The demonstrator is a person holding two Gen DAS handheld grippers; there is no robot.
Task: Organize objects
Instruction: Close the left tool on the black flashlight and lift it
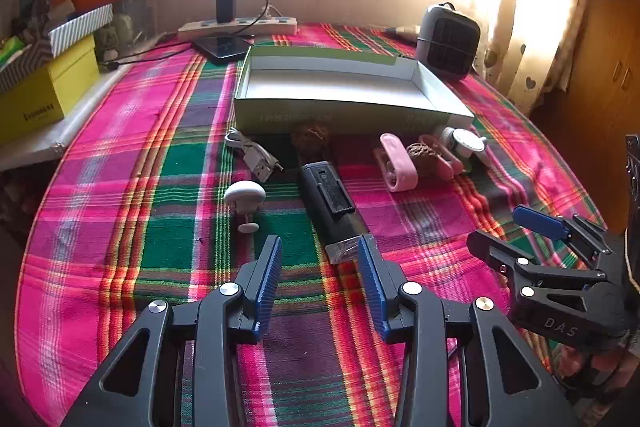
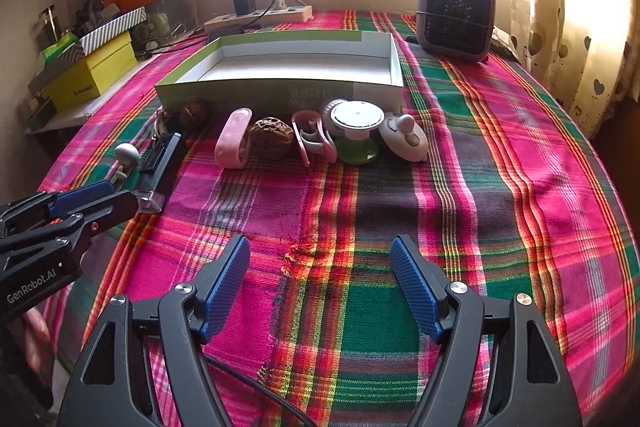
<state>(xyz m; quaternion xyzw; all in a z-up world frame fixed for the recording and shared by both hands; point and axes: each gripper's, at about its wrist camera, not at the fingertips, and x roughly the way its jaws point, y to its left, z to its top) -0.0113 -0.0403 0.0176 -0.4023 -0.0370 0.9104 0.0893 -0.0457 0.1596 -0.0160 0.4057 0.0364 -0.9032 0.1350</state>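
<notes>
An empty shallow green-and-white box (image 1: 340, 89) (image 2: 288, 67) stands on the plaid tablecloth. In front of it lie a white USB cable (image 1: 254, 153), a white mushroom-shaped piece (image 1: 245, 197) (image 2: 127, 154), a long black device (image 1: 330, 203) (image 2: 160, 163), two walnuts (image 1: 311, 138) (image 2: 271, 138), a pink clip (image 1: 394, 163) (image 2: 234, 139), a pink-grey clip (image 2: 314, 139), a white-and-green round gadget (image 2: 357, 131) and a white oval gadget (image 2: 404, 137). My left gripper (image 1: 320, 247) is open and empty, just short of the black device's near end. My right gripper (image 2: 320, 247) is open and empty over bare cloth.
A grey heater (image 1: 448, 41) (image 2: 456, 17) stands at the back right. A power strip with a charger (image 1: 236, 23) (image 2: 260, 15) and a dark tablet (image 1: 222, 47) lie behind the box. Yellow and striped boxes (image 1: 44, 83) (image 2: 92, 71) are stacked at the left. Curtains hang at the right.
</notes>
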